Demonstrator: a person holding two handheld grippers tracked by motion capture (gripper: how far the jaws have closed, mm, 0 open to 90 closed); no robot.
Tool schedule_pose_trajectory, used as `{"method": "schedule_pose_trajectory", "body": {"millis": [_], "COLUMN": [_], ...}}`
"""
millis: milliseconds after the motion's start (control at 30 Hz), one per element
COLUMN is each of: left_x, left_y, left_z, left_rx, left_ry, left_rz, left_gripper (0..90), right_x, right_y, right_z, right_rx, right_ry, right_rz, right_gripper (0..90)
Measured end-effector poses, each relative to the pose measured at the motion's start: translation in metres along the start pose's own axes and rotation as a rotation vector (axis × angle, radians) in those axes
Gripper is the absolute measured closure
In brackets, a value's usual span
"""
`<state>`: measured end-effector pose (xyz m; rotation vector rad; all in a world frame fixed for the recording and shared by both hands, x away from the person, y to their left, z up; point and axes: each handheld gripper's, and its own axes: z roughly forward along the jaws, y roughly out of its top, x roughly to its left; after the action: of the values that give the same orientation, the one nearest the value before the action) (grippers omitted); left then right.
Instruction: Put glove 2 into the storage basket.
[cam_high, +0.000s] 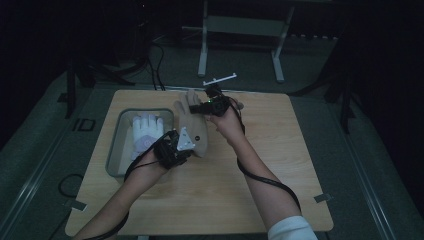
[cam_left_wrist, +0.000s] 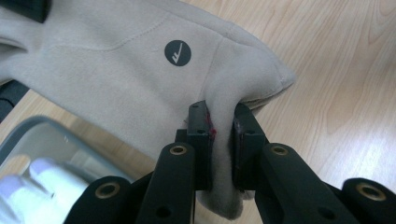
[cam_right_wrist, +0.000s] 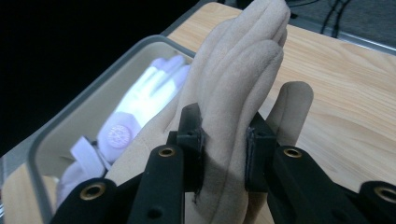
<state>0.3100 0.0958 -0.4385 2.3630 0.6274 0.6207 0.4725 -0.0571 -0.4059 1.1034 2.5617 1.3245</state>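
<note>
Up close, left hand-held gripper (cam_left_wrist: 223, 140) pinches beige glove (cam_left_wrist: 116, 70); logo visible.

Beige glove (cam_high: 192, 125), fleece, round dark logo: held off the table just right of the tray, fingers pointing far.

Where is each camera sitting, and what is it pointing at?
High view: above the person's side, looking forward and down on the wooden table; both forearms come in from below, left gripper and right gripper gripping the beige glove.
Left gripper view: rides the left gripper, looking along its jaws, shut on the glove's cuff.
Right gripper view: rides the right gripper, looking along its jaws, shut on the glove at the base of its fingers.
Shared: every view shows the beige glove and the grey bin holding a white glove.
</note>
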Motion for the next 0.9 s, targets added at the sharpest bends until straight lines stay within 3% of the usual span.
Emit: {"method": "schedule_pose_trajectory", "body": {"millis": [500,900], "left_x": [0.018,0.031], "left_y": [-0.04,-0.089], "left_z": [-0.032,-0.055], "left_rx": [0.034,0.079], "left_ry": [0.056,0.086], "left_rz": [-0.048,-0.124], "left_gripper": [80.9,80.9], "right_x": [0.043,0.082], "right_y": [0.024,0.032], "right_z": [0.041,0.089], "right_rx": [0.03,0.062], "right_ry": [0.054,0.112], "right_rz": [-0.065,-0.097], "right_gripper": [73.1,73.1]}}
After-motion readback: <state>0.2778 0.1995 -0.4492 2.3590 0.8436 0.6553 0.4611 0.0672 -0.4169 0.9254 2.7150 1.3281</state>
